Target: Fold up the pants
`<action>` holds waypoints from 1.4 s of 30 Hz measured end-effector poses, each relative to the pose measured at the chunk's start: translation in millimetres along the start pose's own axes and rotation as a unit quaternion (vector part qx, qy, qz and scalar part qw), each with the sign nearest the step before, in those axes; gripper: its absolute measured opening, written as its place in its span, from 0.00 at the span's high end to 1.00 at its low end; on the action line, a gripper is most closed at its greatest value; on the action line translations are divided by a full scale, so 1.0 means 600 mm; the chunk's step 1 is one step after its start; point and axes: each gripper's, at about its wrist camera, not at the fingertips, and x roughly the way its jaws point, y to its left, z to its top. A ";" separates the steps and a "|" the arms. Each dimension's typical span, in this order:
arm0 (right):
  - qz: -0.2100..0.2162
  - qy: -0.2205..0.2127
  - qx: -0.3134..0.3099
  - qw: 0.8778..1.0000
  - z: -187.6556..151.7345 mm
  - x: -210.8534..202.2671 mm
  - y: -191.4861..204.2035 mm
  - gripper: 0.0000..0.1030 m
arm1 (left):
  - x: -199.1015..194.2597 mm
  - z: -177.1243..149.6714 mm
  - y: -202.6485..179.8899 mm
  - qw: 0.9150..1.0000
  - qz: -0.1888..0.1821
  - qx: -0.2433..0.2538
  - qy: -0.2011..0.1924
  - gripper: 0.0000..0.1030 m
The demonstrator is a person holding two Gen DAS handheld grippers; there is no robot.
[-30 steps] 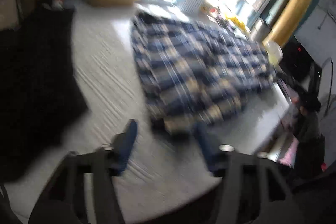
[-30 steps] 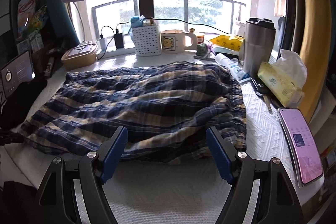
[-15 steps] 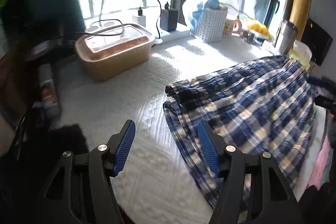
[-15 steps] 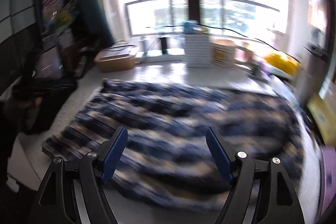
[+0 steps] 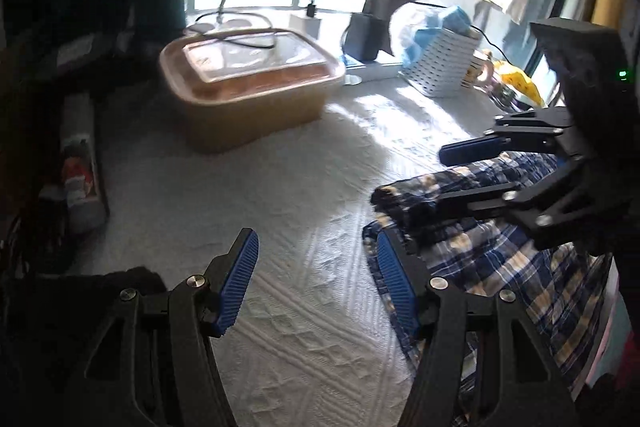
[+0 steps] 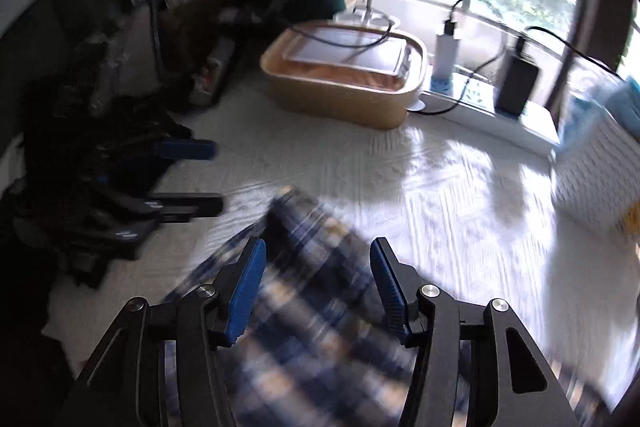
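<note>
Blue, white and tan plaid pants (image 5: 492, 259) lie on a white textured cloth (image 5: 312, 211). In the left wrist view their near end lies right of my open, empty left gripper (image 5: 316, 279), whose right finger is at the fabric's edge. My right gripper (image 5: 440, 183) comes in from the right, open, its fingers above and below the pants' dark end. In the right wrist view the pants (image 6: 320, 291) lie blurred between the open fingers of my right gripper (image 6: 316, 283); my left gripper (image 6: 200, 179) shows at the left.
A tan lidded box (image 5: 248, 83) stands at the back by the window. A white basket (image 5: 440, 63), chargers and cables line the sill. Dark clutter (image 6: 100, 155) lies at the cloth's left edge.
Both grippers have swung to the pants' left end. The right gripper has come into the left wrist view and closed in on the dark end of the fabric.
</note>
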 end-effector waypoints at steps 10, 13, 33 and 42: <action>0.040 0.024 -0.050 0.998 0.024 0.065 0.007 0.95 | 0.009 -0.002 0.008 1.000 -0.012 -0.009 0.016 0.40; 0.021 -0.006 -0.063 0.998 0.011 0.040 0.020 0.98 | 0.010 0.000 0.008 1.000 -0.013 -0.006 0.021 0.40; 0.004 -0.151 0.048 0.987 -0.129 -0.175 0.009 0.99 | 0.073 0.032 -0.116 0.979 -0.037 0.175 0.094 0.40; 0.008 -0.157 0.059 0.986 -0.144 -0.186 0.009 0.99 | 0.108 0.059 -0.091 0.982 0.052 0.162 0.080 0.36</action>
